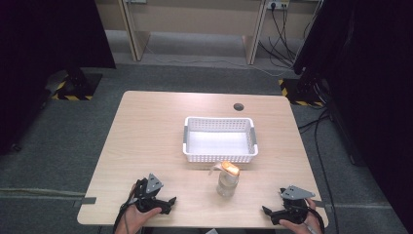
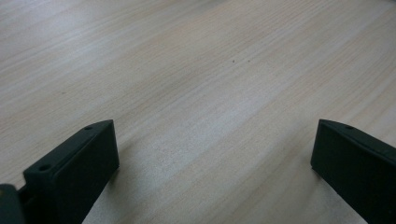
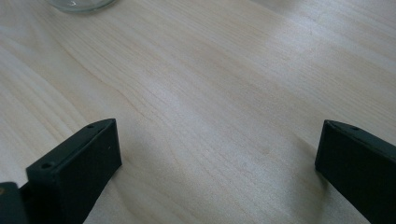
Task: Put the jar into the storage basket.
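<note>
Work looks barely begun: the clear jar [image 1: 228, 181] with an orange lid stands upright on the table [image 1: 146, 136], just in front of the white basket [image 1: 220, 139], untouched, so the whole job of handling it is judged still ahead. Both the left gripper [image 1: 163, 204] and the right gripper [image 1: 272, 214] rest near the table's front edge, well apart from the jar, jaws spread wide over bare wood and holding nothing.
</note>
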